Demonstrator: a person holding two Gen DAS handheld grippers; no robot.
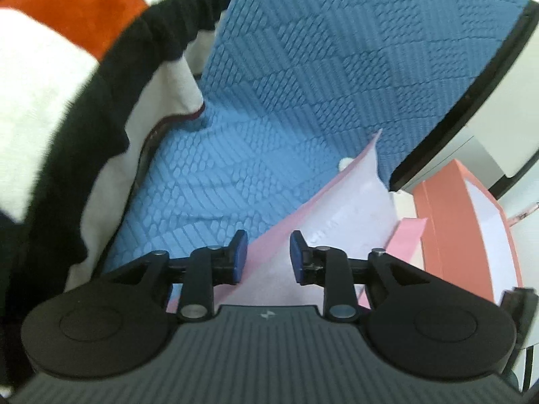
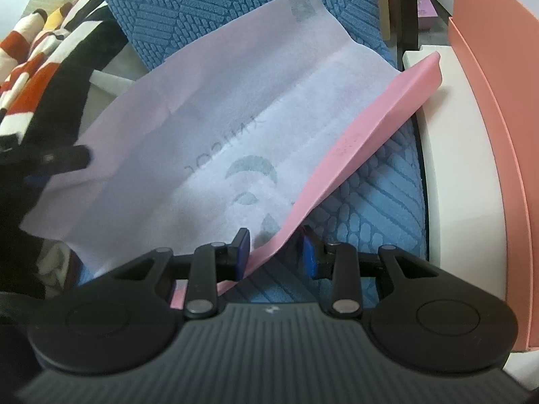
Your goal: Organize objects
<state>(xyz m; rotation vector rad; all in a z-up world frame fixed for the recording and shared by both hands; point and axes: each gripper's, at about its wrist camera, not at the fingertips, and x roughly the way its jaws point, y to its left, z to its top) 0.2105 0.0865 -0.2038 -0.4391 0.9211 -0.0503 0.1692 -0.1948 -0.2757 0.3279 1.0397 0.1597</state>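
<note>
A flat pink and white bag (image 2: pixel 235 128) lies on a blue textured chair seat (image 1: pixel 209 181). It also shows in the left wrist view (image 1: pixel 340 208), leaning against the blue chair back (image 1: pixel 353 50). My left gripper (image 1: pixel 268 257) is open, its jaws on either side of the bag's near edge. My right gripper (image 2: pixel 276 252) is open, with the bag's pink edge between its jaws. Part of the left gripper (image 2: pixel 64 160) shows at the bag's left edge in the right wrist view.
A black, white and orange striped garment (image 1: pixel 67 77) lies on the seat's left side, also seen in the right wrist view (image 2: pixel 37 54). A salmon pink box (image 2: pixel 495 134) stands right of the chair, also in the left wrist view (image 1: pixel 471 229), on a white surface (image 2: pixel 448 155).
</note>
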